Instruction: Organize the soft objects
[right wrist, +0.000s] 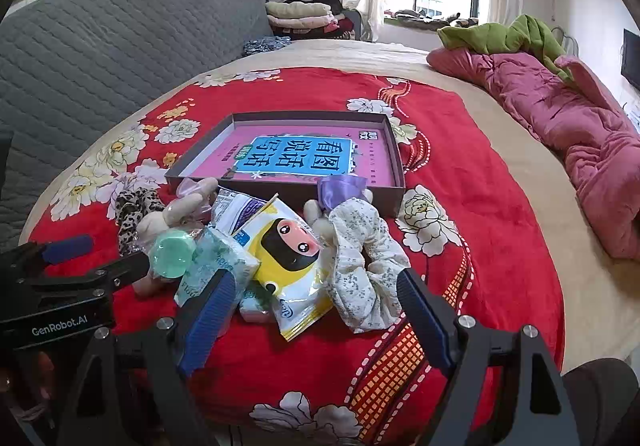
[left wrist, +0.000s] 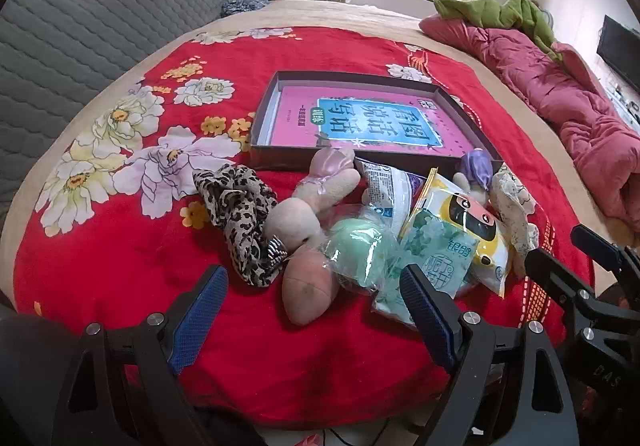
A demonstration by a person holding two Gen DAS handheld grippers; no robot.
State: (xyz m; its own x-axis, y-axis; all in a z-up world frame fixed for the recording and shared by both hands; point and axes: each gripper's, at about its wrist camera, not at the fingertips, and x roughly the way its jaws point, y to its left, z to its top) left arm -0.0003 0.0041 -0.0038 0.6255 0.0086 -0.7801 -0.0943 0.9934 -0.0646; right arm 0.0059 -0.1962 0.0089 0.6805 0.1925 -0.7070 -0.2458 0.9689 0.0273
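Jaws of your left gripper (left wrist: pixel 312 320) and right gripper (right wrist: pixel 316 320) both spread wide, holding nothing. The soft objects lie heaped on the bed just before the open box (right wrist: pixel 394 161). Nothing boxed yet; next, close on the floral scrunchie (right wrist: pixel 360 278).

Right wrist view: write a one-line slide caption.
Open tongs hover over soft toys and packets before a tray.
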